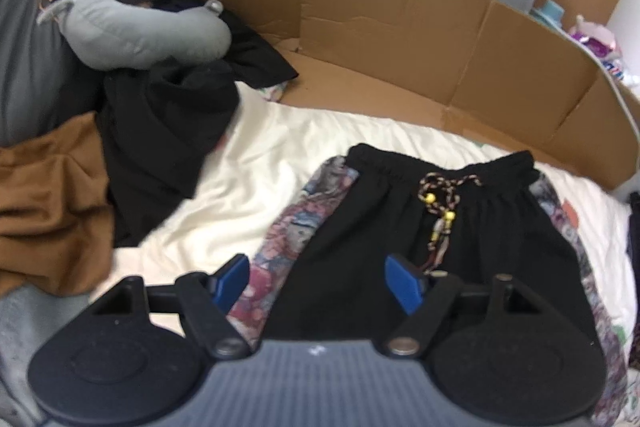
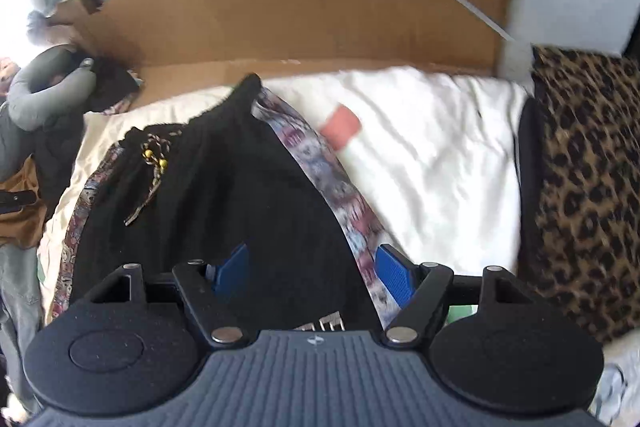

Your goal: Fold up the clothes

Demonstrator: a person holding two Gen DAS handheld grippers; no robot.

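Observation:
Black shorts with patterned side stripes and a braided drawstring lie flat on the white sheet, waistband far from me. My left gripper is open over the shorts' left stripe and black front, holding nothing. The shorts also show in the right wrist view. My right gripper is open over their right side, its right pad beside the right stripe.
A pile of black and brown clothes lies left, with a grey neck pillow and a teddy bear behind. Cardboard panels wall the bed's far side. A leopard-print fabric lies at the right.

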